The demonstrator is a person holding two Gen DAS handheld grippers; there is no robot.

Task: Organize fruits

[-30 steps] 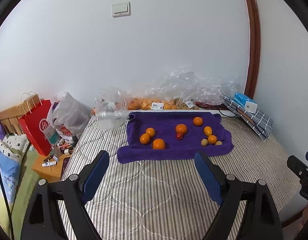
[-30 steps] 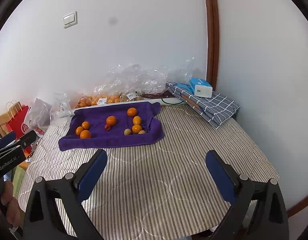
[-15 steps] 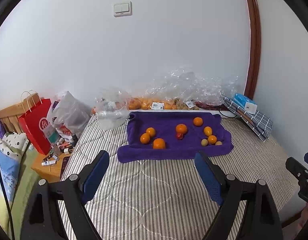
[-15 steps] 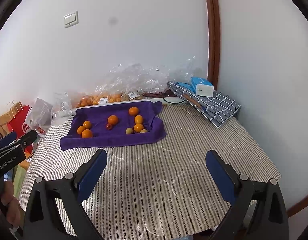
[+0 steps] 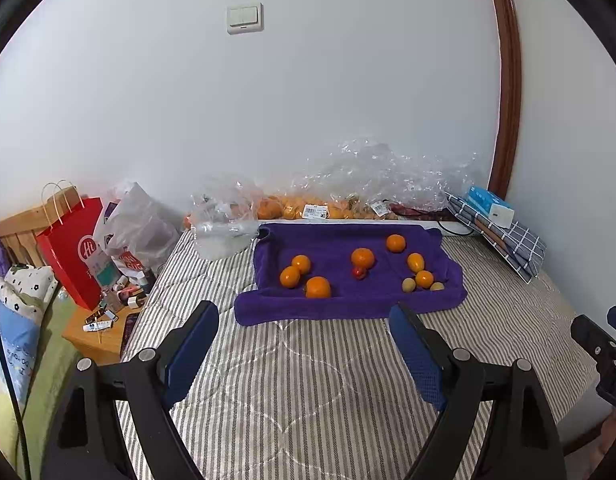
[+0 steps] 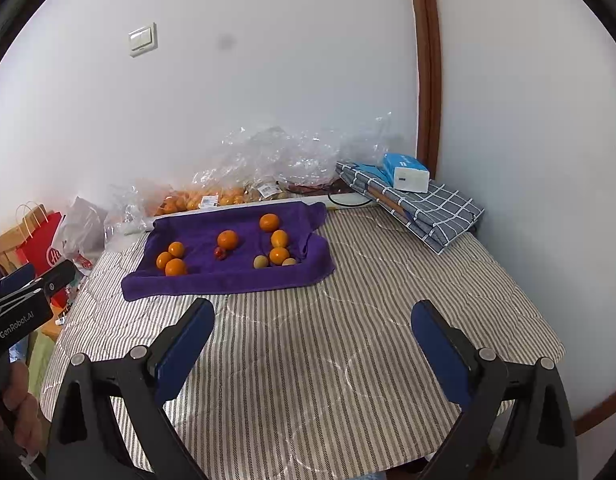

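A purple towel lies on the striped mattress near the wall. On it sit several oranges, such as one at the front left, a small red fruit and two greenish-brown fruits. My left gripper hovers open over the mattress, short of the towel's front edge, nothing between its blue pads. My right gripper is likewise open and empty, further back and to the right of the towel.
Crumpled clear plastic bags with more oranges line the wall behind the towel. A checked folded cloth with a blue box lies at the right. A red paper bag and a cluttered low wooden stand sit left of the mattress.
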